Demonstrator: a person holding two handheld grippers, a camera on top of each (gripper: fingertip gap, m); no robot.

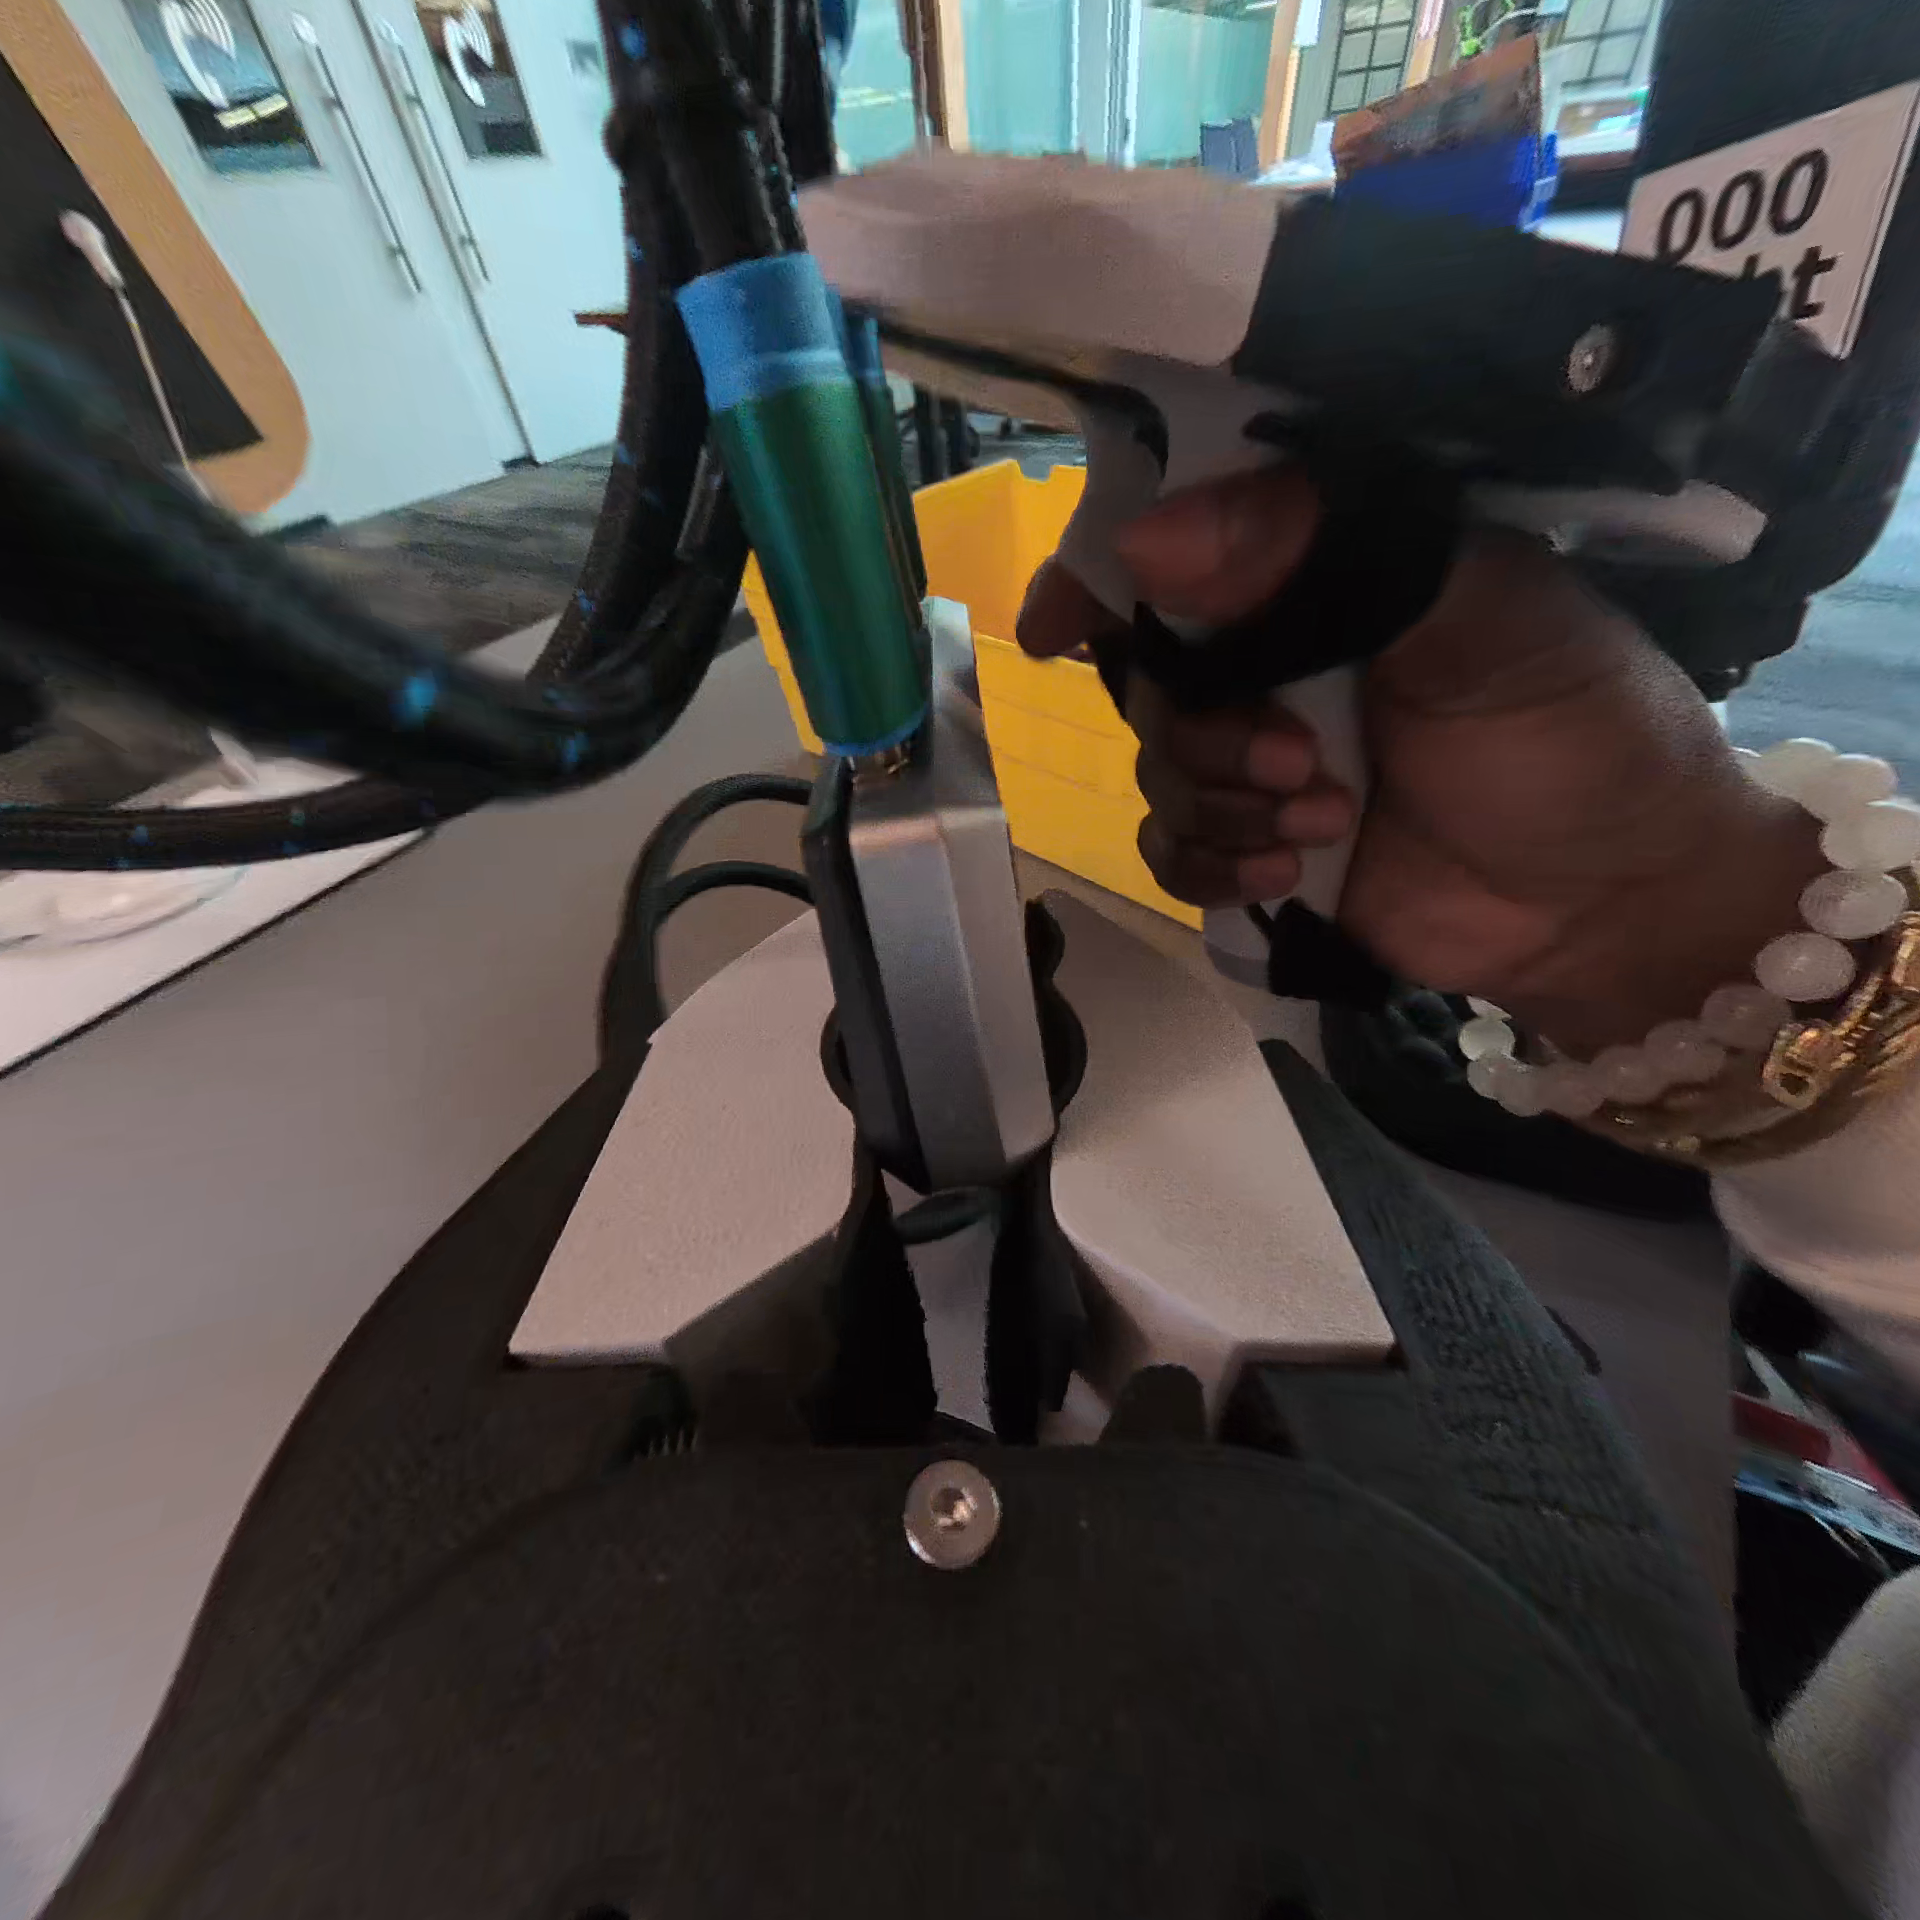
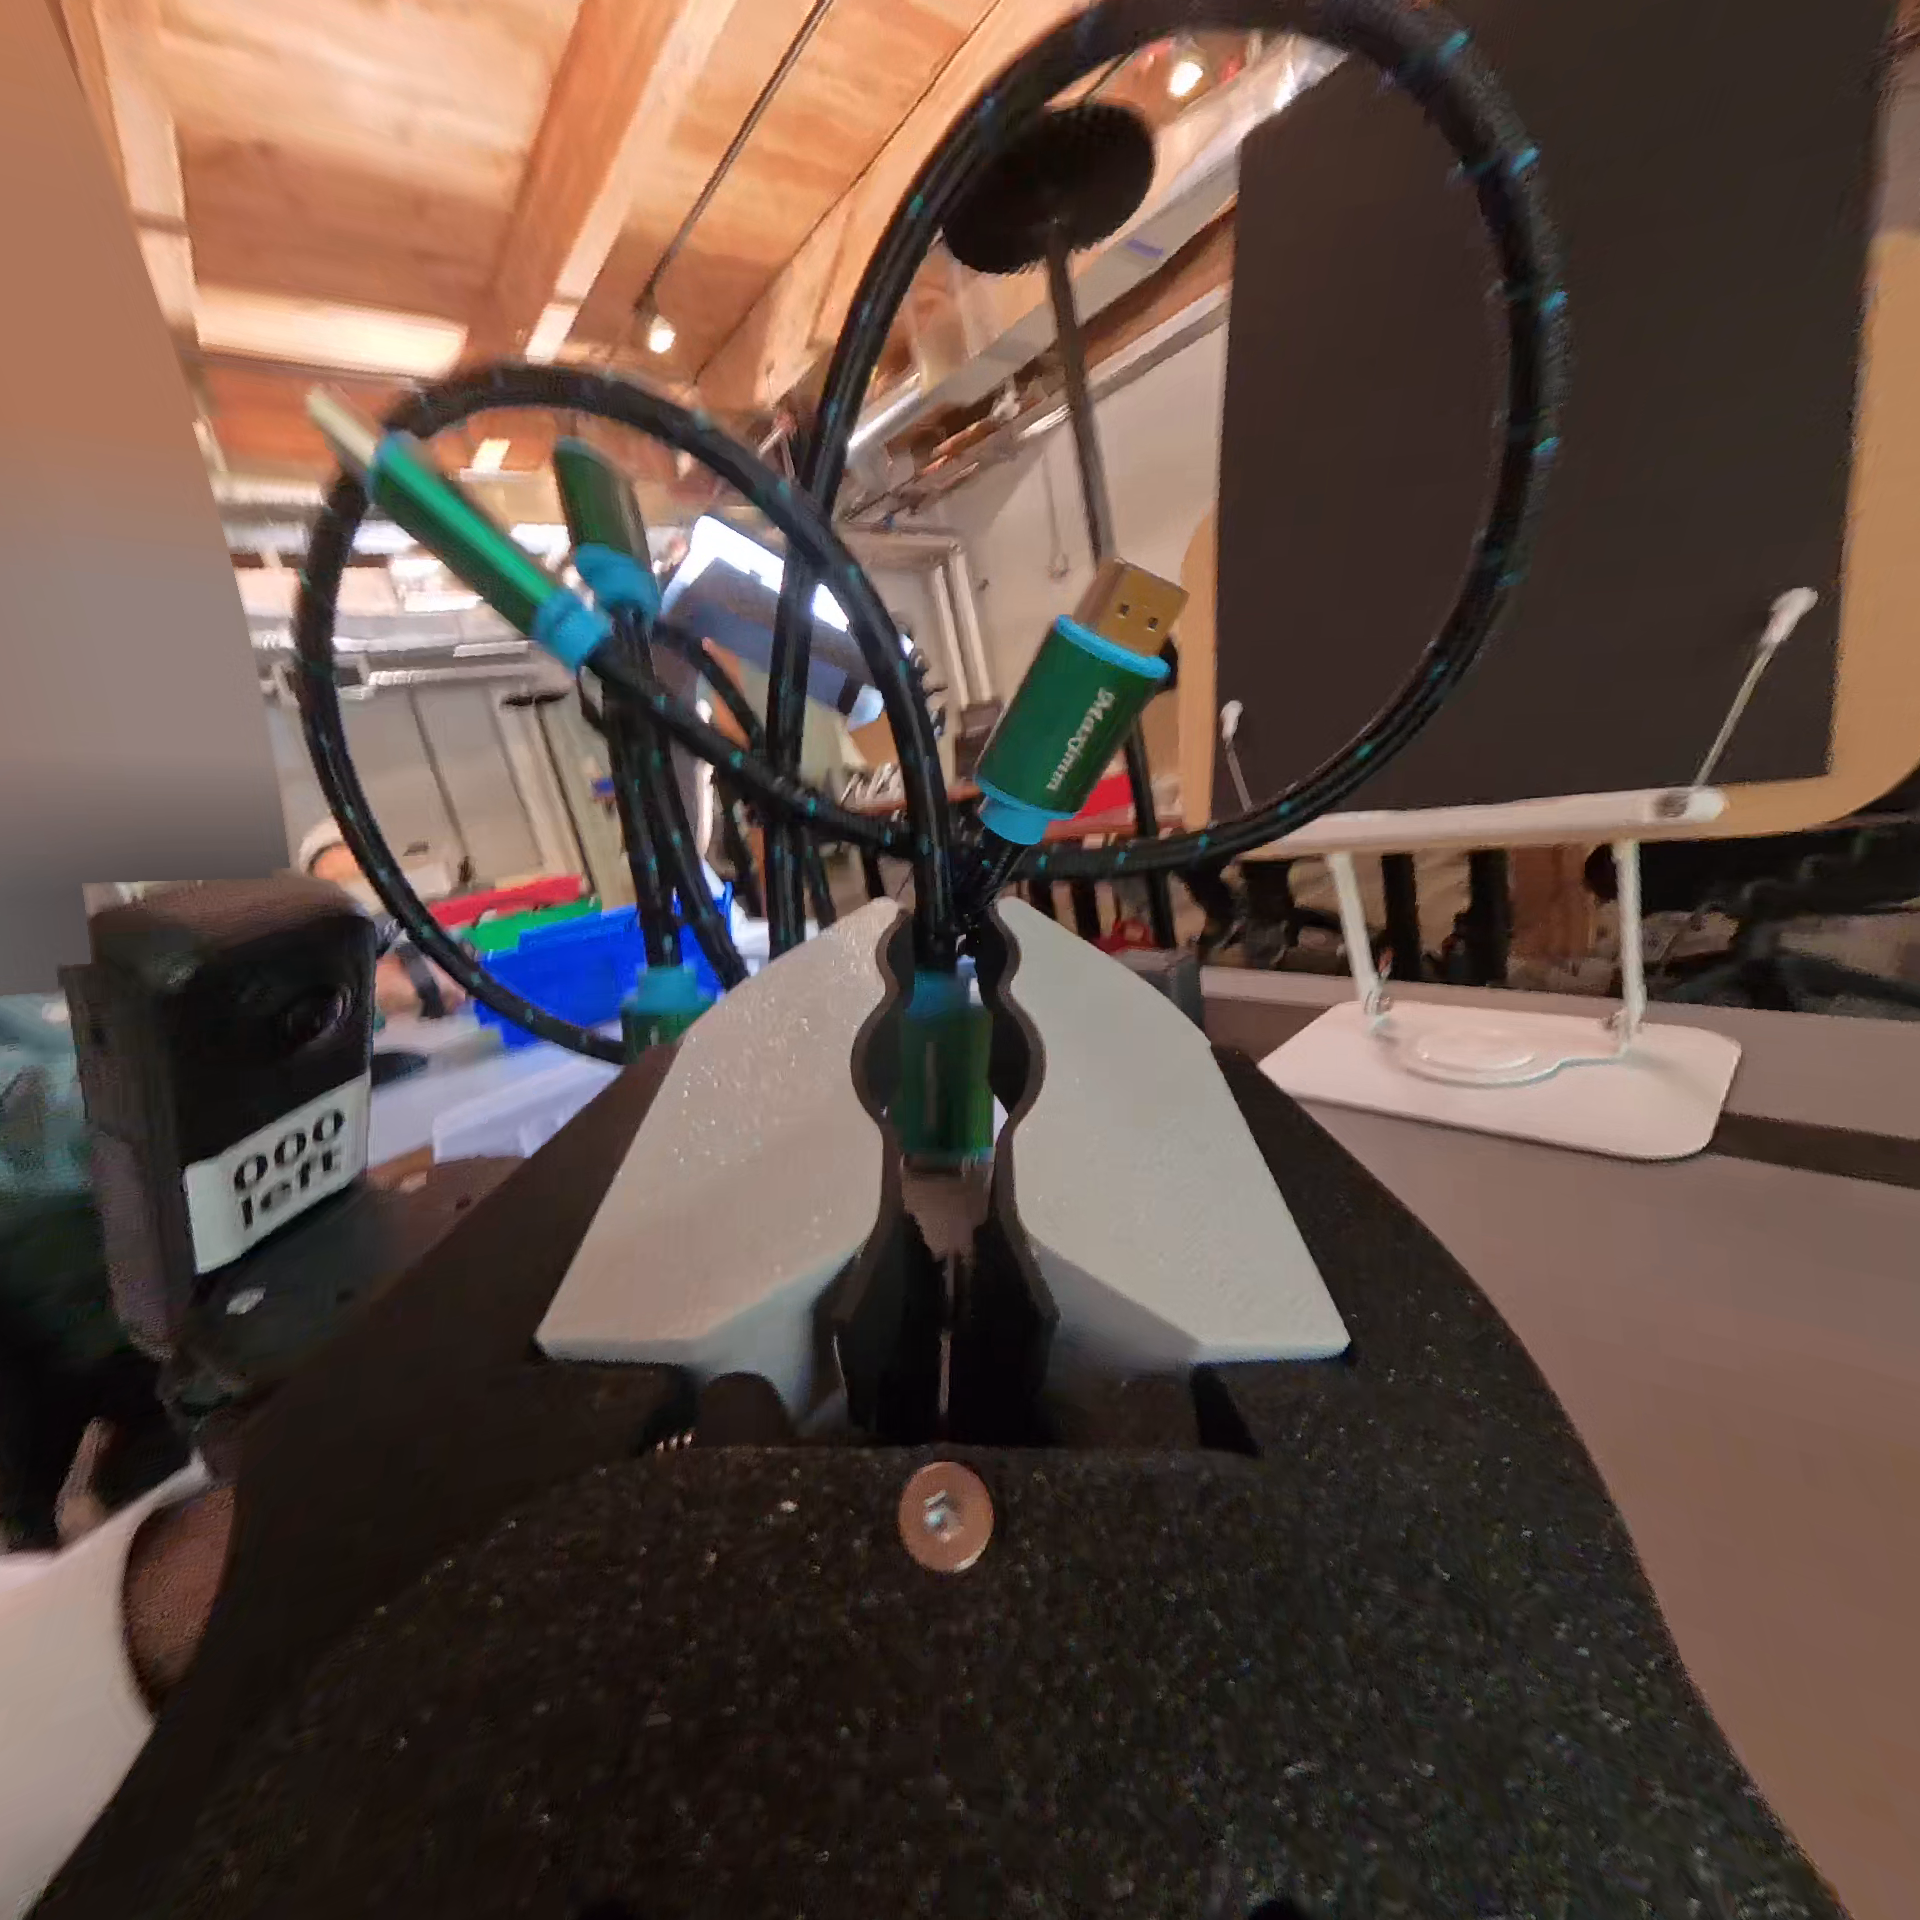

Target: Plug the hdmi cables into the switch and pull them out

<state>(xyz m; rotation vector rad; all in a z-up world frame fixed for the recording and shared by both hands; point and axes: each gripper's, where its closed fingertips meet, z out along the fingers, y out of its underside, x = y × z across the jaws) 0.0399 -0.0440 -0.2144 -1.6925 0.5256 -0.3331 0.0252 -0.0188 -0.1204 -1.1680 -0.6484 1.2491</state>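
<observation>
In the left wrist view my left gripper (image 1: 940, 997) is shut on the silver HDMI switch (image 1: 935, 914) and holds it upright above the table. A green HDMI plug (image 1: 821, 561) with blue ends stands in the switch's top edge, a sliver of its metal tip showing. My right gripper (image 1: 862, 312), held by a hand, reaches in from the right and clamps that plug's upper end. In the right wrist view the right gripper (image 2: 940, 997) is shut on the green plug (image 2: 940, 1081). Black braided cables (image 2: 1496, 520) loop above it, with loose green plugs (image 2: 1075, 717) hanging free.
A yellow bin (image 1: 1039, 675) stands just behind the switch on the grey table (image 1: 260, 1039). A white stand (image 2: 1507, 1060) sits at the right before a black panel (image 2: 1558, 416). Blue bins (image 2: 582, 956) are farther back. The left gripper's camera housing (image 2: 229, 1039) is at the left.
</observation>
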